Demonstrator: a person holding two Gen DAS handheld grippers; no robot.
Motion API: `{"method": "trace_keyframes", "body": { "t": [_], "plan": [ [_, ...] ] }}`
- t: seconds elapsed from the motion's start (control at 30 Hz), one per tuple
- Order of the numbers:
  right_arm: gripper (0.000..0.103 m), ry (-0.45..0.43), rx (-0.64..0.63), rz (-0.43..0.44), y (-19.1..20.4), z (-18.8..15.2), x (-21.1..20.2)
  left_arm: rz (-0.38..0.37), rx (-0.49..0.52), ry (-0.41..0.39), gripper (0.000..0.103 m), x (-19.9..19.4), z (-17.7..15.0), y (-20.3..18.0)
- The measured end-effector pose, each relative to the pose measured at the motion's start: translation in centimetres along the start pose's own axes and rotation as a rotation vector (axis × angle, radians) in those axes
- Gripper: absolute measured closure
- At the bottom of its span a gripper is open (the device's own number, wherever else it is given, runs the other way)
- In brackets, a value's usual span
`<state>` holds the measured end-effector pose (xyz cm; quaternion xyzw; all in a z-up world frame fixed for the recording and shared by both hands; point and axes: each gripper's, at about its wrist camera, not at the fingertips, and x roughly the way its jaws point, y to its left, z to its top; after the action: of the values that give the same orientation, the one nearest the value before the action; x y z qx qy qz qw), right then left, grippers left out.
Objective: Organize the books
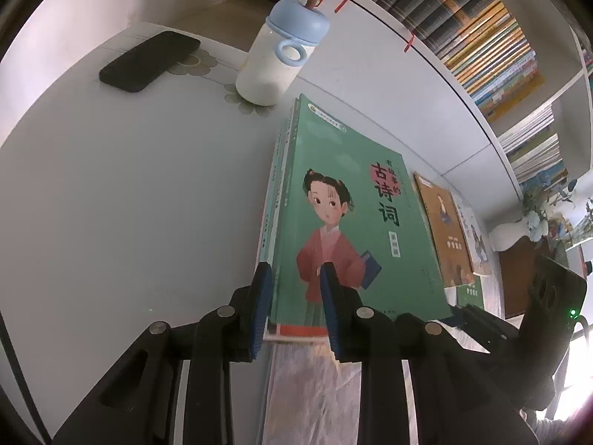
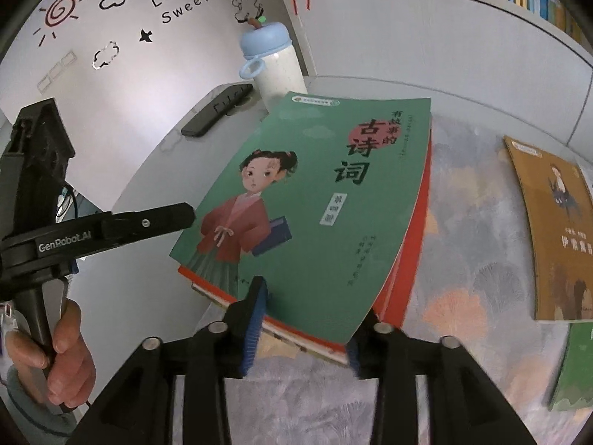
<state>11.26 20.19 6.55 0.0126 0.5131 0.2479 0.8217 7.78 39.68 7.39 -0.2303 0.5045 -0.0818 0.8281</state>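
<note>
A stack of books [image 1: 352, 222] lies on the table, topped by a green book with a drawn girl in a red robe [image 2: 315, 204]; red covers show beneath it. My left gripper [image 1: 295, 265] clamps the stack's near-left corner by the spines, one pad low against the bottom book and the other on the green cover. In the right wrist view one of its fingers [image 2: 148, 222] reaches the stack's left edge. My right gripper [image 2: 305, 311] stands open around the stack's near-right corner, one pad over the cover and the other below the corner.
A white bottle with a blue cap [image 1: 274, 55] and a black phone [image 1: 148, 61] sit behind the stack. A brown book [image 2: 556, 230] and another green one [image 2: 574, 371] lie to the right on a floral cloth [image 2: 463, 259]. Filled bookshelves [image 1: 481, 37] rise behind. A hand [image 2: 66, 345] holds the left gripper's handle.
</note>
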Motion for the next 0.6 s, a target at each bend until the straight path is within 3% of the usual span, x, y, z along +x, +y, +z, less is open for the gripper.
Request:
{"method": "trace_keyframes", "body": {
  "t": [0.1,0.27,0.4,0.6],
  "plan": [
    [0.052,0.01,0.023,-0.011,-0.7,-0.9,-1.1,0.008,0.0,-0.007,0.079,-0.9,-0.5,-0.4],
    [0.048,0.019,0.078,-0.061,-3.8,-5.3,-4.5,0.024,0.05,0.003,0.079,-2.0,-2.1,-2.6],
    [0.048,0.051,0.155,-0.108,-7.5,-10.1,-7.0,-0.008,0.119,0.051,0.071,-1.7,-4.1,-6.3],
    [0.048,0.071,0.355,-0.152,-13.8,-17.1,-11.1,-0.046,0.222,0.121,0.071,0.3,-7.1,-13.5]
  ]
}}
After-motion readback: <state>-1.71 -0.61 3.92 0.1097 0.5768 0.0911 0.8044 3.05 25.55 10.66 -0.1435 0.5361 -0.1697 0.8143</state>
